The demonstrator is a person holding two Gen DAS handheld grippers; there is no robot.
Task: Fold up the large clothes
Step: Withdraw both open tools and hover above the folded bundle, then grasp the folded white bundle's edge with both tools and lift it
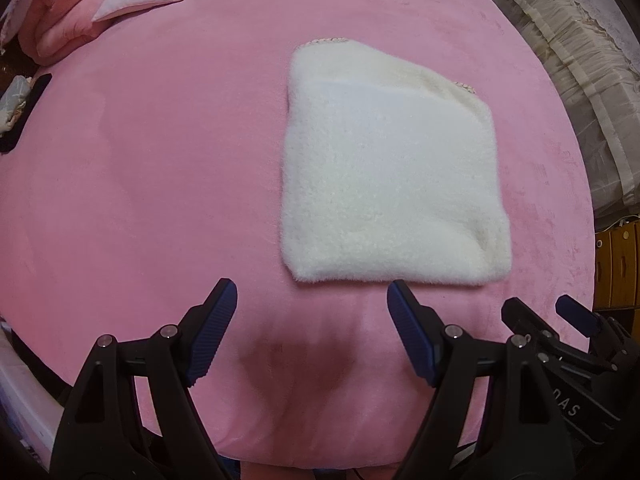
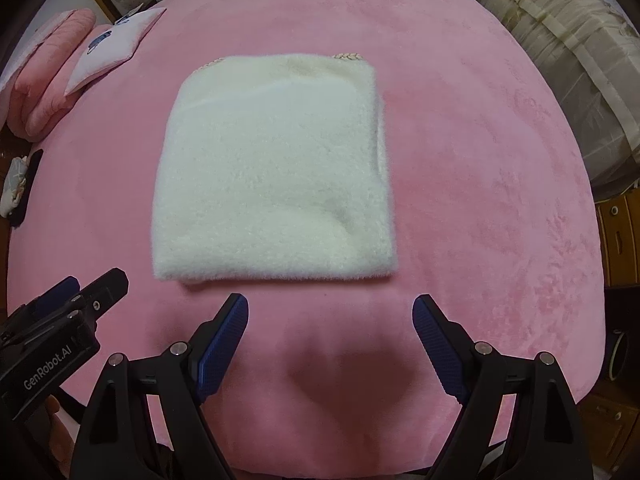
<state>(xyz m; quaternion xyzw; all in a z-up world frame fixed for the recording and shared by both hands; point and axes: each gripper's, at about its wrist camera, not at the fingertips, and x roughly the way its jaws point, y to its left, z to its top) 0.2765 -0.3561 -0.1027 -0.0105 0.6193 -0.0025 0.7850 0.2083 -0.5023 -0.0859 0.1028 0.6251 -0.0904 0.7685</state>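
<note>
A white fluffy garment [image 1: 392, 172] lies folded into a rough square on the pink bed cover [image 1: 160, 160]. It also shows in the right wrist view [image 2: 276, 176], with pink braided trim at its far edge. My left gripper [image 1: 312, 292] is open and empty, just short of the garment's near edge and left of it. My right gripper [image 2: 330, 308] is open and empty, just short of the near edge. The right gripper also shows at the lower right of the left wrist view [image 1: 548, 312], and the left gripper at the lower left of the right wrist view [image 2: 92, 280].
Pink quilts and a pale pillow [image 2: 116, 48] lie at the far left of the bed. Cream ruffled curtains [image 2: 568, 40] hang at the right. A wooden drawer unit [image 2: 620, 236] stands beside the bed at the right. Small items [image 2: 16, 184] lie at the left edge.
</note>
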